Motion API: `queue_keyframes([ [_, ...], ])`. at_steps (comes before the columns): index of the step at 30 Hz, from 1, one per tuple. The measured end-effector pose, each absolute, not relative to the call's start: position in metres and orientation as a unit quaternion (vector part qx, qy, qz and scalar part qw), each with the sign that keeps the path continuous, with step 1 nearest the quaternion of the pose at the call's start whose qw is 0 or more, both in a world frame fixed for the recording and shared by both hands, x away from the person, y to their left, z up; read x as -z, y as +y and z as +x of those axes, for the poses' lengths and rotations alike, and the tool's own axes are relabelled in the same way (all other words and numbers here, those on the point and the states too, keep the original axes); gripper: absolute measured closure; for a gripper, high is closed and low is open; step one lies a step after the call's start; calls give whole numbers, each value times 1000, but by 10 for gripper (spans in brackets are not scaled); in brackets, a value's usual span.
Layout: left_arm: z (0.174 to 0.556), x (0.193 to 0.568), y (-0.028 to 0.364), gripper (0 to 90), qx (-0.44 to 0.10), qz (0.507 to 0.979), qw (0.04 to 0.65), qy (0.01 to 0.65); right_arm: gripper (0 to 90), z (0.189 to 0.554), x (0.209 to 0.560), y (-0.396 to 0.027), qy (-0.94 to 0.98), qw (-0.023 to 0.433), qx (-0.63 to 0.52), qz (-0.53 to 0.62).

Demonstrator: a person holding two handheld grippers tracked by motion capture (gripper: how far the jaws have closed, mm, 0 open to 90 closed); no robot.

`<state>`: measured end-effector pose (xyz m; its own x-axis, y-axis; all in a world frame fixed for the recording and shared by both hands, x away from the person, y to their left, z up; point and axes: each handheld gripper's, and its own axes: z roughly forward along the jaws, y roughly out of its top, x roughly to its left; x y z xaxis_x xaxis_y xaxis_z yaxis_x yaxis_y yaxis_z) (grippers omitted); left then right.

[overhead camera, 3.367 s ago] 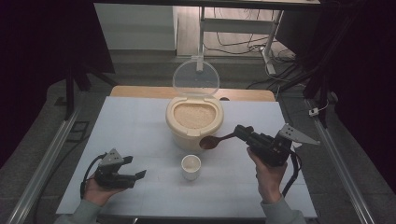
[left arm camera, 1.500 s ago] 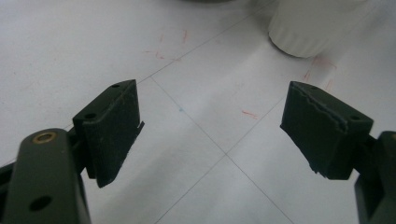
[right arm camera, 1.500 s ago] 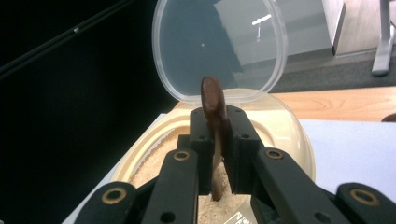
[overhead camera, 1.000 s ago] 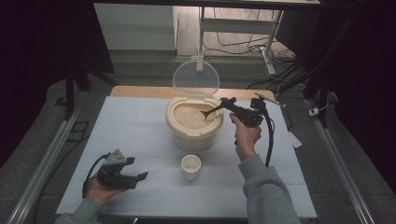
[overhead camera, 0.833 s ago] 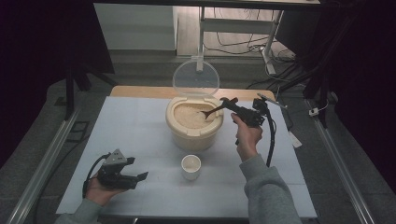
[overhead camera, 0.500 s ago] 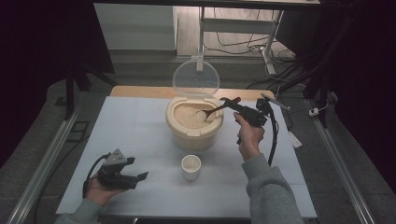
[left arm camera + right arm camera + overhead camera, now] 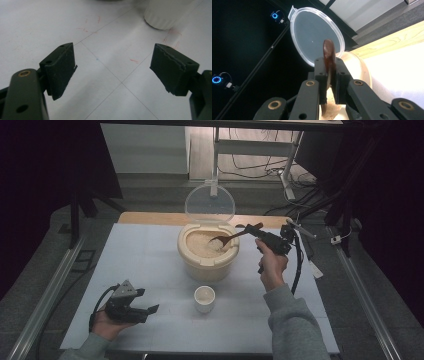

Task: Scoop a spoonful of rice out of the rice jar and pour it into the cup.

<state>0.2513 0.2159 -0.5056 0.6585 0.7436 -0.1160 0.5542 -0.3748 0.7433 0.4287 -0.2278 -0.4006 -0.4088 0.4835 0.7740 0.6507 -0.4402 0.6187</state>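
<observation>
— Where's the spoon (image 7: 235, 236)?

— Centre frame in the high view. My right gripper (image 7: 261, 238) is clamped on its handle, and the bowl end dips into the rice in the tub (image 7: 207, 256), right of the middle. The tub's clear lid (image 7: 209, 203) stands open behind it.

— Anything around it?

— A small white cup (image 7: 204, 298) sits just below the tub on the white table (image 7: 145, 265), apart from it.

— And the other hand?

— Lower left, my left gripper (image 7: 141, 309) rests near the table edge, jaws spread wide with nothing between them, the cup's base (image 7: 165, 13) at upper right in its own view.
</observation>
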Motion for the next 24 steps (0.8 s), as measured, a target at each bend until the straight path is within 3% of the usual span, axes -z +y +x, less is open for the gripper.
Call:
queue_keyframes([
  [16,251,506,216,203,-120,821,394,395,833,429,399,-228,-519,76,660,-538],
  [24,251,506,216,203,-120,821,395,394,833,429,398,-230,-531,58,651,-540],
])
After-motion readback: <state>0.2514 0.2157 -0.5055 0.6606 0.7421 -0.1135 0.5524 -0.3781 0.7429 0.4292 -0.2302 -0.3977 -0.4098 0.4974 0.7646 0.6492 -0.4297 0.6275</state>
